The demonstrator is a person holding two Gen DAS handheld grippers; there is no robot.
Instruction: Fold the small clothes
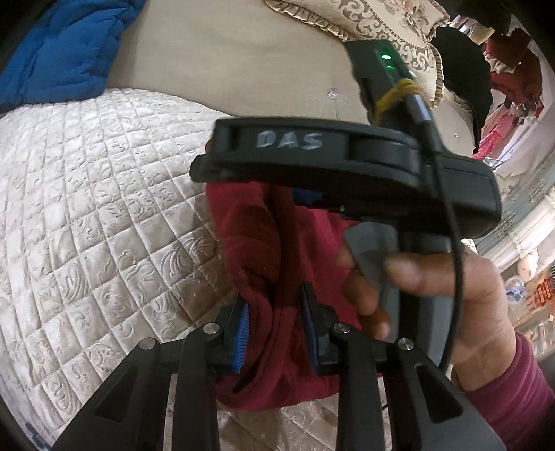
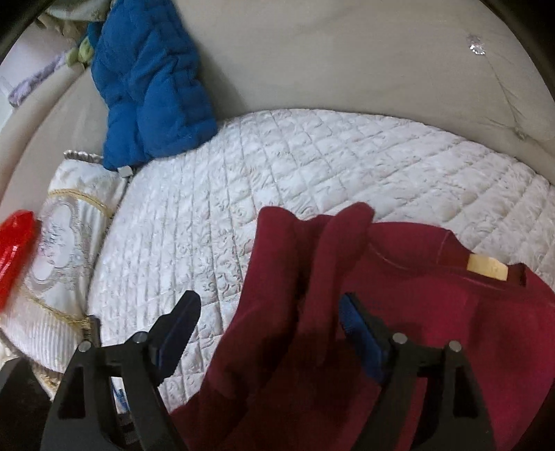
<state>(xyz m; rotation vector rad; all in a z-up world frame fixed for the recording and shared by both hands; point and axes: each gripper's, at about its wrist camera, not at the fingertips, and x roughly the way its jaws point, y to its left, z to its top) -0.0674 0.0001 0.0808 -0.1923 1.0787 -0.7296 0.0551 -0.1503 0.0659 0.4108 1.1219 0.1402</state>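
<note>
A dark red small sweater (image 2: 433, 312) lies on the quilted white bed cover (image 2: 277, 166), with a tan neck label (image 2: 487, 266) showing. In the left wrist view my left gripper (image 1: 275, 312) has its blue pads pressed on a bunched fold of the red sweater (image 1: 263, 249). The right gripper's black body (image 1: 347, 166), marked DAS, and the hand holding it cross just in front. In the right wrist view my right gripper (image 2: 270, 312) is open wide, its fingers either side of a raised ridge of the sweater (image 2: 333, 243), not pinching it.
A blue padded jacket (image 2: 152, 79) lies at the far left of the bed, also in the left wrist view (image 1: 66, 48). An embroidered cream pillow (image 2: 66, 243) and a red object (image 2: 14, 249) sit at the left edge. A patterned cushion (image 1: 374, 20) leans on the beige headboard (image 2: 347, 55).
</note>
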